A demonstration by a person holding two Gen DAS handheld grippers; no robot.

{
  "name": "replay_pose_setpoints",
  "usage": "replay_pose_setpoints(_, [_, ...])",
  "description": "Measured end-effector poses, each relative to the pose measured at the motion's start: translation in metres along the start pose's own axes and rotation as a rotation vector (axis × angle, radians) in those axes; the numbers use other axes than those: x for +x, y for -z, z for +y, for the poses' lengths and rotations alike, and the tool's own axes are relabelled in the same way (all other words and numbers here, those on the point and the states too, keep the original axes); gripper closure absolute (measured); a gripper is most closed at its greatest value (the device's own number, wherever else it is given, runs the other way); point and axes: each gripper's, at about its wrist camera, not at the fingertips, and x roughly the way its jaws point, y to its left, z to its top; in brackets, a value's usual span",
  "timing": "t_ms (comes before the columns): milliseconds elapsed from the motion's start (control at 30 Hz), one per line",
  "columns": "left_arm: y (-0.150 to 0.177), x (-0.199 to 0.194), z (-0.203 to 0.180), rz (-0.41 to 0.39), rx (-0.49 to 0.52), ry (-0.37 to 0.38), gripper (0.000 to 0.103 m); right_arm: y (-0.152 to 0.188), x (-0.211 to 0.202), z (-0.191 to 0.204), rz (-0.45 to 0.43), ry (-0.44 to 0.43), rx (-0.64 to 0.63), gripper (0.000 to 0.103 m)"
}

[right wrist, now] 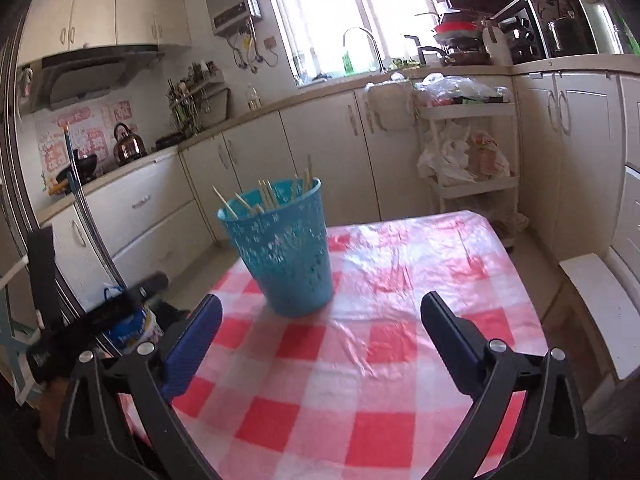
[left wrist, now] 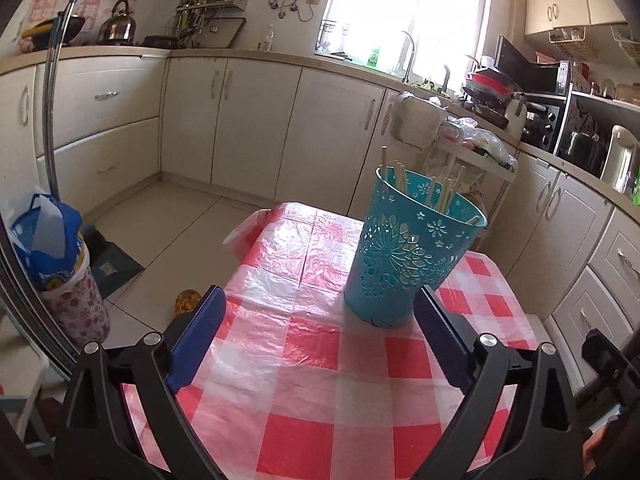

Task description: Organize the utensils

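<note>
A teal perforated basket (left wrist: 408, 252) stands upright on the red-and-white checked tablecloth (left wrist: 304, 360). Several wooden chopsticks (left wrist: 444, 194) stick up out of it. My left gripper (left wrist: 320, 304) is open and empty, low over the cloth, with the basket just ahead of its right finger. In the right wrist view the same basket (right wrist: 284, 252) with chopsticks (right wrist: 268, 200) stands ahead and left on the tablecloth (right wrist: 360, 380). My right gripper (right wrist: 320, 308) is open and empty, just short of the basket. The other gripper (right wrist: 100, 320) shows at the left edge.
Cream kitchen cabinets (left wrist: 248, 120) run around the room. A white trolley with plastic bags (right wrist: 468, 152) stands beyond the table's far edge. A flowered bin with a blue bag (left wrist: 60, 276) sits on the floor to the left. A white stool (right wrist: 600, 312) is at the right.
</note>
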Motion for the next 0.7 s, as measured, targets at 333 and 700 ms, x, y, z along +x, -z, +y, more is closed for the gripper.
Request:
replay_pose_setpoints(333, [0.001,-0.074,-0.024,0.043,0.107,0.002,0.008,0.018,-0.044,0.017,0.128,0.143,0.061,0.007])
replay_pose_setpoints(700, [0.013,-0.142,-0.023,0.161,0.089,-0.031,0.008,0.035,-0.093,0.056,0.246,0.089,0.110,0.007])
